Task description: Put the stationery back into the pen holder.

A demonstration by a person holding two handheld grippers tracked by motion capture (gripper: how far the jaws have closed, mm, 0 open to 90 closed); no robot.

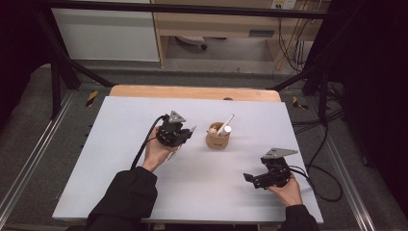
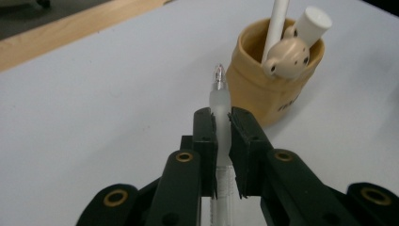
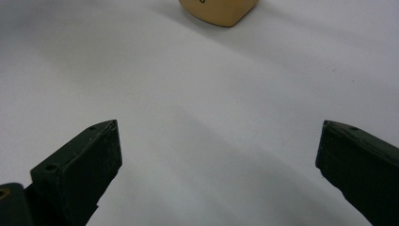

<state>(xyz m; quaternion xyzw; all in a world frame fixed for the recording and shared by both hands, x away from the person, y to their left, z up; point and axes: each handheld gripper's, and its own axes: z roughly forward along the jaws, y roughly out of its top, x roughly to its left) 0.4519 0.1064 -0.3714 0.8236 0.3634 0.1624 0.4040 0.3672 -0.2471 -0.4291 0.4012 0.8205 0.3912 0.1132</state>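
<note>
— What's the left one got hold of?

— The left gripper (image 2: 222,123) has its two black jaws pinched tight on a slim frosted-white pen with a clear tip (image 2: 219,101). The pen runs straight out between the pads, its tip pointing towards a small tan ceramic pot with a bear's face on it (image 2: 263,89). From above, that gripper (image 1: 186,135) sits up off the white table top (image 1: 120,183), just to the left of the pot (image 1: 217,139), with the pen's end (image 1: 192,129) poking out towards it.

— Anything in the pot?

— Two white sticks — a thin one (image 2: 275,26) and a thicker capped one (image 2: 312,26) — leaning out of its mouth beside the bear head (image 2: 287,57).

— And the other hand?

— The right gripper (image 1: 249,178) is low near the front right of the table, well apart from the pot, pointing left. Its jaws stand wide apart with nothing between them — just bare white surface, and the pot's base (image 3: 219,12) at the top edge of its own view.
</note>
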